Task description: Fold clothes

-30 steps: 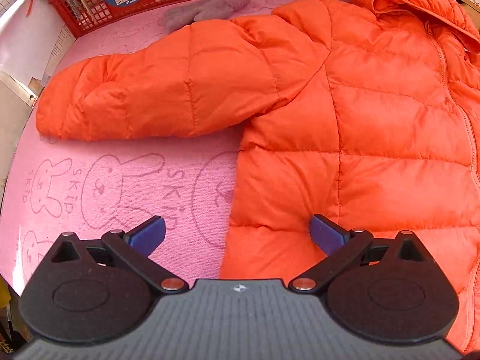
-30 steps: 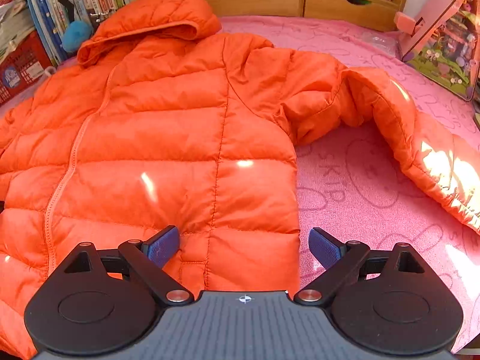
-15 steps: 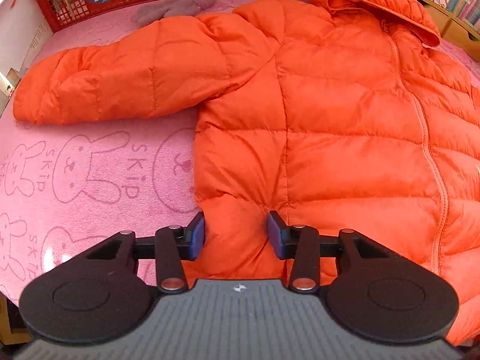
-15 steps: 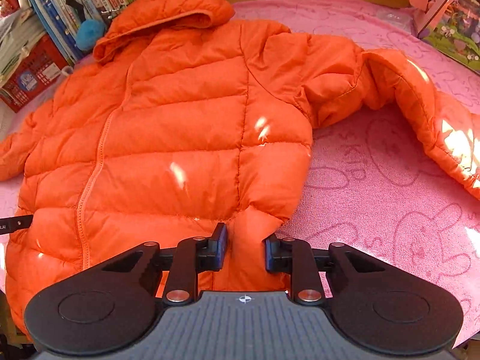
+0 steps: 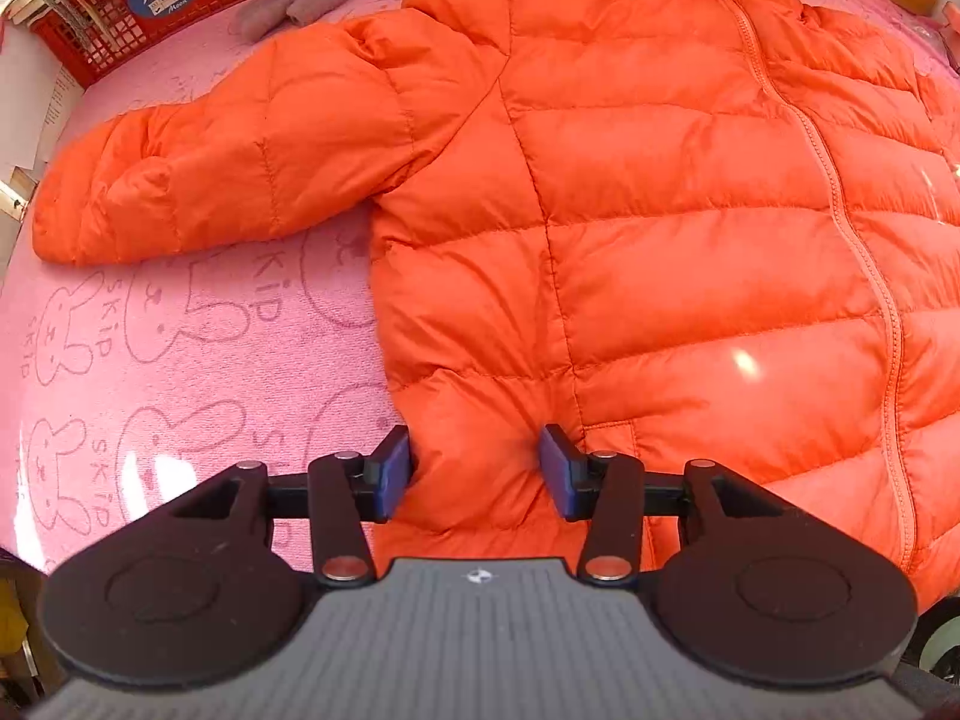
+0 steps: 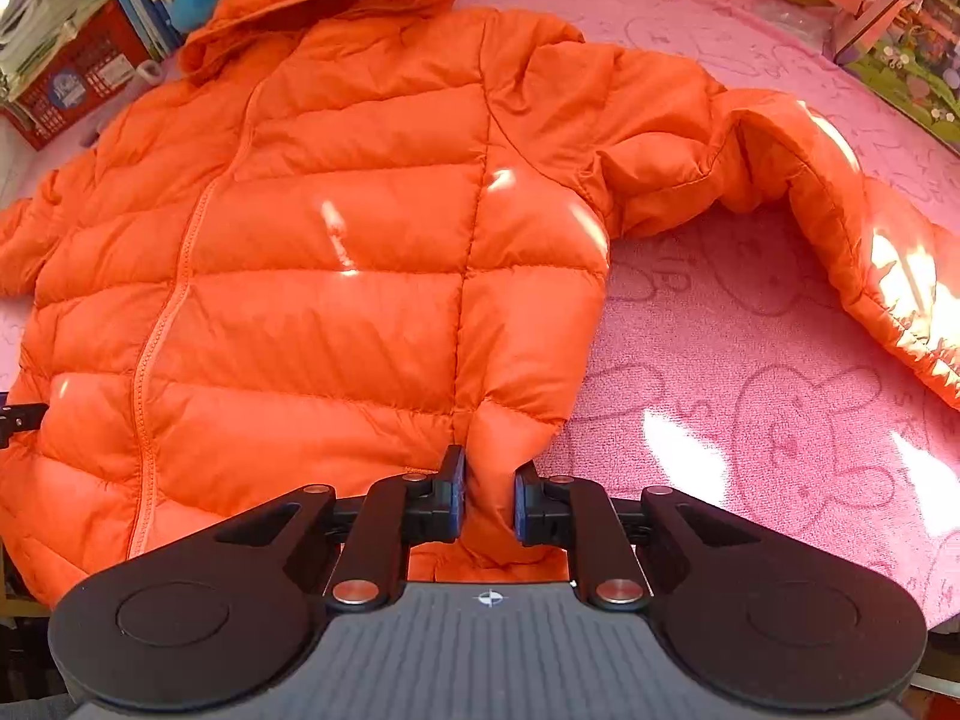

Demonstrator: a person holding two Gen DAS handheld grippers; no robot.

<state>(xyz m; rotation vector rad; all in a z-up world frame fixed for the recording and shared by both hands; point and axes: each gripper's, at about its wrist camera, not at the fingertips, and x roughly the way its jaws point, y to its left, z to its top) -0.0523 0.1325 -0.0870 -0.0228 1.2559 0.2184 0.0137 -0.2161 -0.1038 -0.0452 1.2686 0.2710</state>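
Spread flat, a puffy orange quilted jacket [image 5: 660, 228] with a hood and front zipper lies on a fuzzy pink towel [image 5: 180, 360] printed with rabbit outlines. Both claws have just been closing: the left claw [image 5: 474, 471] pinches a thick fold of the jacket's bottom hem corner between blue pads, and the right claw [image 6: 487, 495] squeezes the opposite hem corner tightly
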